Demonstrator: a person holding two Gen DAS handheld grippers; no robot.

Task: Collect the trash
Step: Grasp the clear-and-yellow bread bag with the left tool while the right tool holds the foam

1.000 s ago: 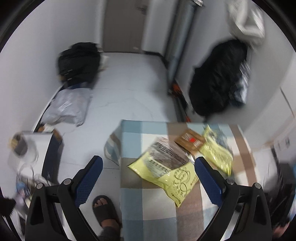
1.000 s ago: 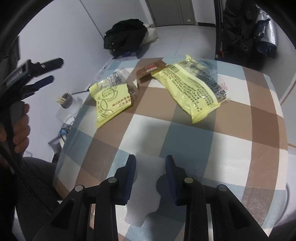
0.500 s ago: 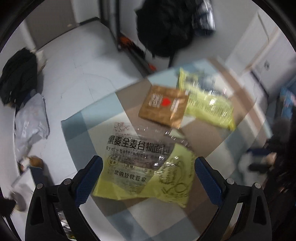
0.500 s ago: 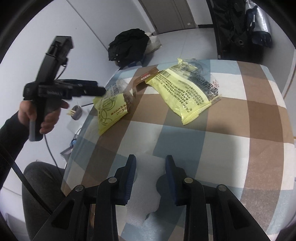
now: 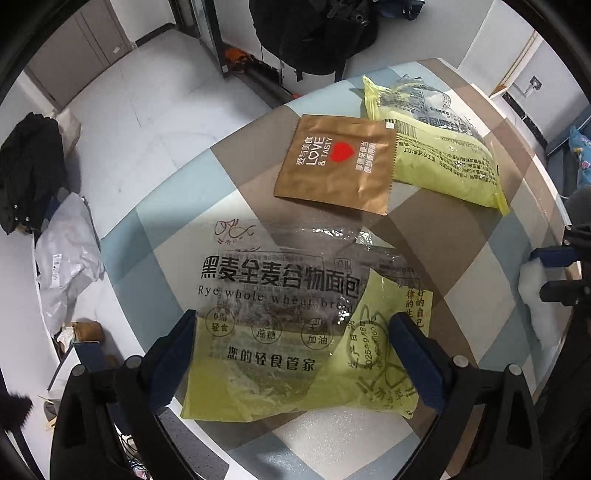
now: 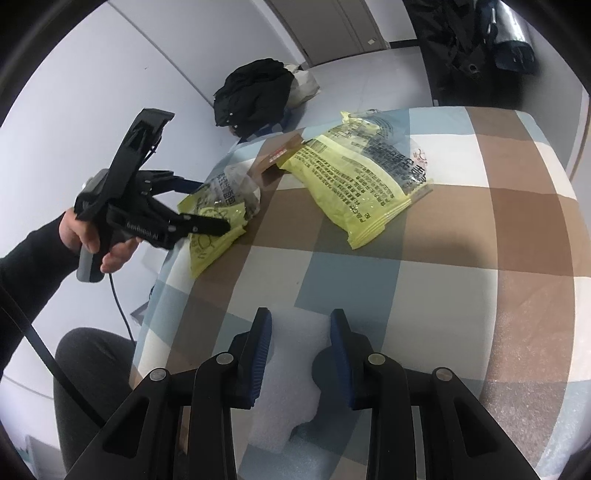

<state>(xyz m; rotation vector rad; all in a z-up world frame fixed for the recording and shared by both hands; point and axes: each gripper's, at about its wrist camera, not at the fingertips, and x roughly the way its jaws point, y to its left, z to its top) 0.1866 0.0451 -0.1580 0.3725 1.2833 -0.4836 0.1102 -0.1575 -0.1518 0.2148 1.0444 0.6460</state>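
A clear-and-yellow bread wrapper lies near the edge of the checked tablecloth. My left gripper points down over it, open wide, with a finger on each side and neither touching it. Behind the wrapper lie a brown sachet and a second yellow bag. The right wrist view shows the left gripper over the same wrapper, with the sachet and the yellow bag beyond. My right gripper is shut on a white foam piece low over the cloth.
On the floor to the left lie a black bag and a grey parcel bag. A dark coat hangs behind the table. The person's leg is beside the table's left edge.
My left gripper has swung down and rolled until it hangs right over the bread wrapper. The right gripper has barely shifted and keeps hold of the foam.
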